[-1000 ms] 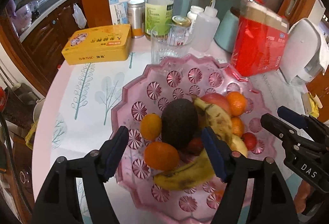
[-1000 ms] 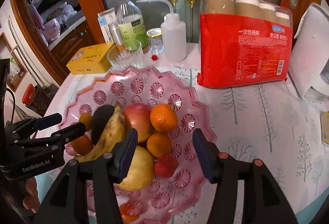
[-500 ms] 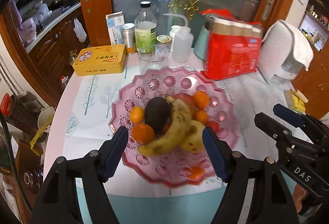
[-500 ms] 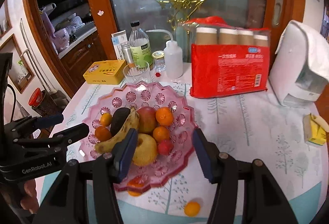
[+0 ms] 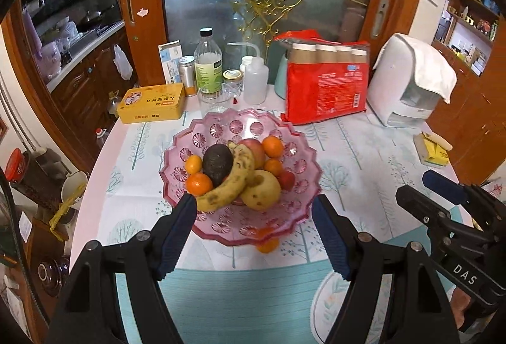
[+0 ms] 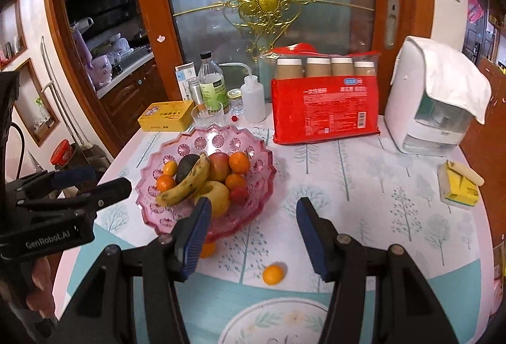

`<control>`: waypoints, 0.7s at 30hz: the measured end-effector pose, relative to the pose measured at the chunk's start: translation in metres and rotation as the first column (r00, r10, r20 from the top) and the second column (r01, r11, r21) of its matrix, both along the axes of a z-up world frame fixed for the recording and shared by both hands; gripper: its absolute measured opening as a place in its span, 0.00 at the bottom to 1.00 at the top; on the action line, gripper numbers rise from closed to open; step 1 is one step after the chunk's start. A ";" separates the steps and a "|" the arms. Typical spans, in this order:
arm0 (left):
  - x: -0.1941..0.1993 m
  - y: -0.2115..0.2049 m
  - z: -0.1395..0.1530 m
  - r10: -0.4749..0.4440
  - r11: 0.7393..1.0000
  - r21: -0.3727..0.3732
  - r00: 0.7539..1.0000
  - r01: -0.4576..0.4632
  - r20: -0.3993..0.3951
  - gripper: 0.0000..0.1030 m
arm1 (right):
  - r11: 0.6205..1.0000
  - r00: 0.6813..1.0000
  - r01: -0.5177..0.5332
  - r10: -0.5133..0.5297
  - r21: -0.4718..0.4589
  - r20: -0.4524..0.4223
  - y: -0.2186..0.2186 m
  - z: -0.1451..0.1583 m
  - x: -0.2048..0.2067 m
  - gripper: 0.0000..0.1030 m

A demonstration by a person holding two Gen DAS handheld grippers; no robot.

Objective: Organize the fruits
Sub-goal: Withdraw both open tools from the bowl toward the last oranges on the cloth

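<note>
We hold the left gripper (image 5: 253, 233) and the right gripper (image 6: 253, 233) with jaws open and empty. The pink scalloped glass fruit bowl (image 5: 294, 135) sits just beyond the left jaws, and a small loose orange (image 6: 273, 274) lies between the right jaws, below them.

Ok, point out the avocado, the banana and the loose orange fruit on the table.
avocado (image 5: 217, 163), left wrist view, middle of its dark skin
banana (image 6: 186, 182), right wrist view, mid-length
loose orange fruit (image 6: 273, 274), right wrist view, its centre

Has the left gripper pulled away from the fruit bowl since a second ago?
Yes. The left gripper has backed up and away; the bowl now looks smaller.
</note>
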State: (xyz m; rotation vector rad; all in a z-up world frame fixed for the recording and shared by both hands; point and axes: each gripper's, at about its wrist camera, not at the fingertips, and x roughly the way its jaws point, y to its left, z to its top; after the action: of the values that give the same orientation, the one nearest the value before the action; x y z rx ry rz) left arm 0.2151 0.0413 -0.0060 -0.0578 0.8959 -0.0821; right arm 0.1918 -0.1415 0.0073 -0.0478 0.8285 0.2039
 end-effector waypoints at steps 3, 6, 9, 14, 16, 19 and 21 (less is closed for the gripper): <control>-0.013 -0.008 0.004 0.001 1.000 -0.004 1.000 -0.001 0.005 0.72 | 1.000 1.000 -0.004 0.004 -0.002 0.004 -0.010 0.002 -0.015 0.55; -0.025 -0.016 0.005 0.007 1.000 -0.003 1.000 -0.007 0.012 0.73 | 1.000 1.000 -0.015 0.015 -0.008 0.005 -0.017 0.001 -0.026 0.55; -0.035 -0.023 0.002 0.015 1.000 -0.003 1.000 -0.015 0.014 0.74 | 0.999 1.000 -0.028 0.028 -0.015 0.000 -0.023 -0.004 -0.034 0.55; -0.051 -0.029 -0.014 0.026 1.000 -0.017 1.000 -0.026 -0.012 0.74 | 0.999 0.999 -0.038 0.037 -0.021 -0.021 -0.032 -0.021 -0.042 0.55; -0.054 -0.030 -0.026 0.033 0.999 -0.030 0.999 -0.034 -0.028 0.74 | 0.999 0.999 -0.039 0.038 -0.026 -0.034 -0.034 -0.030 -0.042 0.55; -0.053 -0.031 -0.050 0.040 0.998 -0.037 0.997 -0.042 -0.067 0.74 | 0.999 0.997 -0.043 0.040 -0.033 -0.069 -0.036 -0.052 -0.039 0.55; -0.051 -0.031 -0.066 0.038 0.998 -0.044 0.995 -0.042 -0.088 0.74 | 0.999 0.995 -0.044 0.041 -0.031 -0.089 -0.037 -0.064 -0.037 0.55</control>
State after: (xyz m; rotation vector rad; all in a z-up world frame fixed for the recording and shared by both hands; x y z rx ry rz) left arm 0.1637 0.0098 -0.0723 -0.1232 0.9800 -0.0630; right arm 0.1543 -0.1787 -0.0566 -0.0880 0.9196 0.2336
